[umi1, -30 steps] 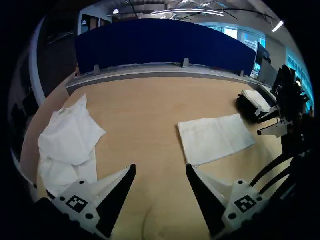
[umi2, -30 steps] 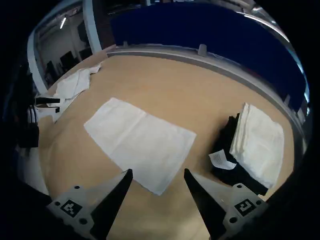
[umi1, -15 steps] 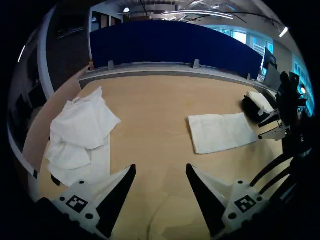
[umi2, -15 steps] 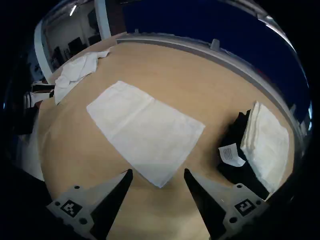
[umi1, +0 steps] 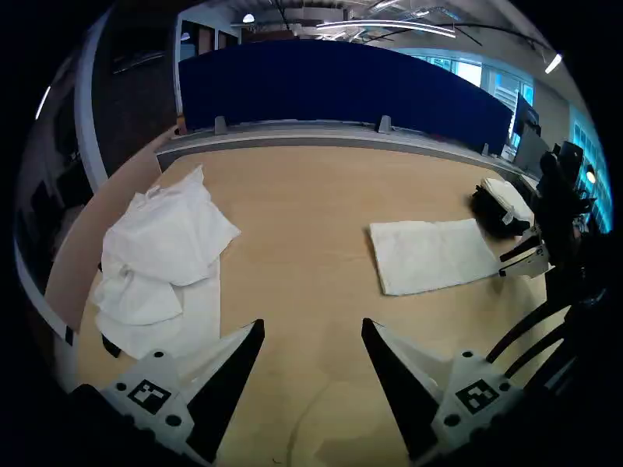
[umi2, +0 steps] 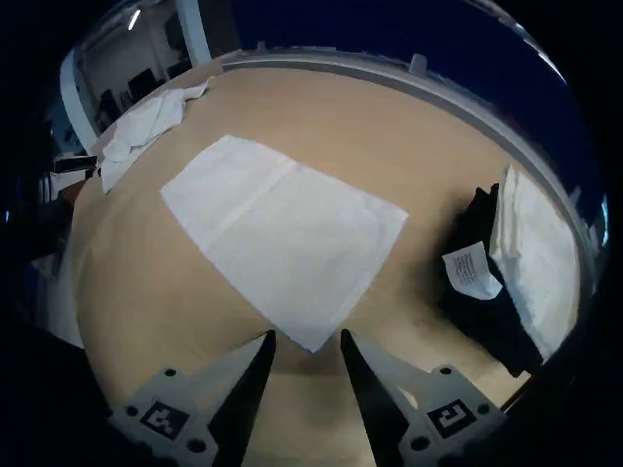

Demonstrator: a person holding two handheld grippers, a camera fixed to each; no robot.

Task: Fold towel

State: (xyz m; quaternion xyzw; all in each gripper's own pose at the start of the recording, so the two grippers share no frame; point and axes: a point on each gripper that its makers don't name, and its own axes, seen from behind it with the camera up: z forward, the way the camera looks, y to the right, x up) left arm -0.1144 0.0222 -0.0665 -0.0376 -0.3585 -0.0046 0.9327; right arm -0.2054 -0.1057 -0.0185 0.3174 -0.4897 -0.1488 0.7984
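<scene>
Going by how things lie, you are at the very start of this fold. The towel (umi2: 284, 233) lies spread flat on the wooden table (umi1: 311, 194), with a faint crease across it. Whether it has already been doubled once cannot be told from here. No edge is lifted, so the whole fold looks to be ahead of you.

Your right gripper (umi2: 306, 335) is low at the towel's near corner. Its fingers are drawn in to a narrow gap, not pressed together, and the corner's tip sits just inside that gap. They are pinching nothing yet, and closing there should catch the corner.

Your left gripper (umi1: 311, 323) is spread wide over bare wood, holding nothing. In the left gripper view the towel lies well apart from it, ahead and off to the right. That hand has to travel to a second corner before a clean two-handed fold is possible.

A loose pile of white cloths (umi1: 163, 257) lies on the left of the table. A stack of folded towels (umi2: 537, 257) rests on a black, tagged item (umi2: 487, 311) beside the towel.
</scene>
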